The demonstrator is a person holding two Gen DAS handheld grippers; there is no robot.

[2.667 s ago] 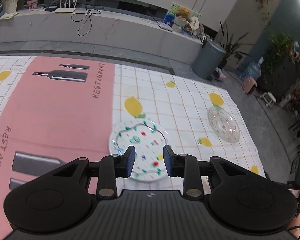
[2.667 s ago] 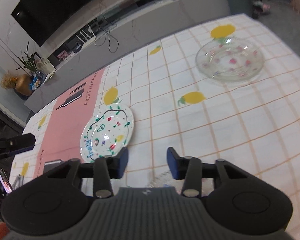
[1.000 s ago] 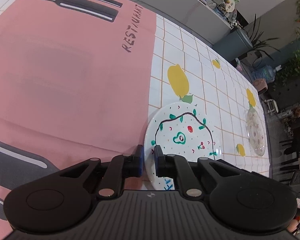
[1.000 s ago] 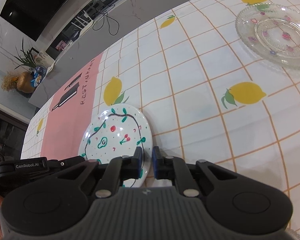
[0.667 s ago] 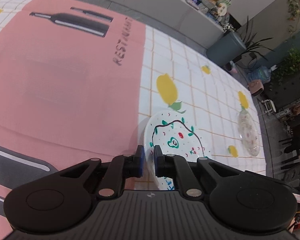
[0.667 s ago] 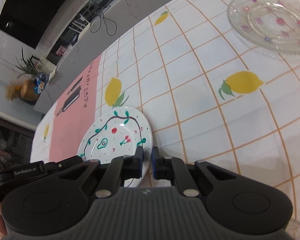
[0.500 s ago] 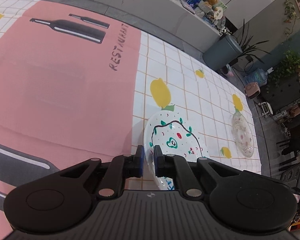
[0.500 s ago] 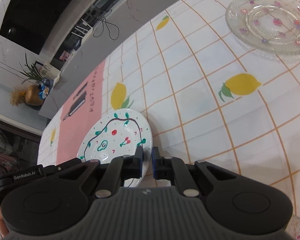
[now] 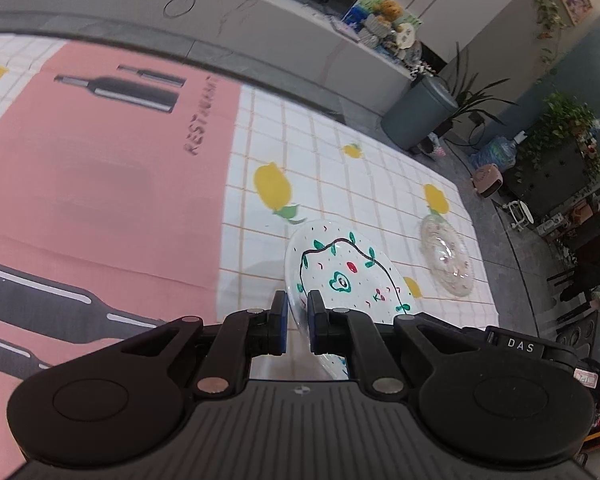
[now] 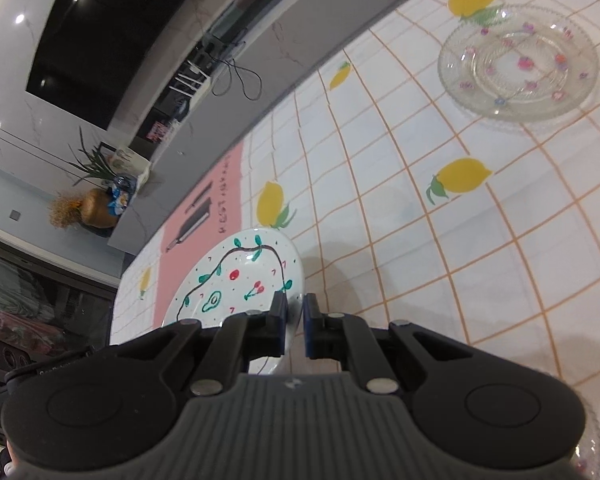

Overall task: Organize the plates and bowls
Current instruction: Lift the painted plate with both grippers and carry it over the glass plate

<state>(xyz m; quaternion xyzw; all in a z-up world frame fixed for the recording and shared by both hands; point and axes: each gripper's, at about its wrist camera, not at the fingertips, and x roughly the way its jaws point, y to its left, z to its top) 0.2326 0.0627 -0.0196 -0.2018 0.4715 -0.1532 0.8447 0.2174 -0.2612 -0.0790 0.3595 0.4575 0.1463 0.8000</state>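
Observation:
A white plate painted with a vine, cherries and an avocado [image 9: 348, 276] is held above the tablecloth, tilted. My left gripper [image 9: 298, 322] is shut on the plate's left rim. My right gripper [image 10: 295, 322] is shut on the plate's right rim; the plate shows there too [image 10: 240, 280]. A clear glass plate with small pink flowers [image 10: 518, 76] lies flat on the cloth far to the right; it also shows in the left wrist view [image 9: 446, 260].
The table carries a white checked cloth with lemons [image 10: 460, 176] and a pink runner with bottle prints [image 9: 100, 168]. A grey bin [image 9: 418, 118] and potted plants stand beyond the far table edge. A clear glass rim [image 10: 592, 440] peeks out at the right wrist view's lower right.
Both grippers, open above the table earlier, closed on the painted plate's opposite rims. Over the last second the plate has risen off the cloth and its shadow now falls beside it.

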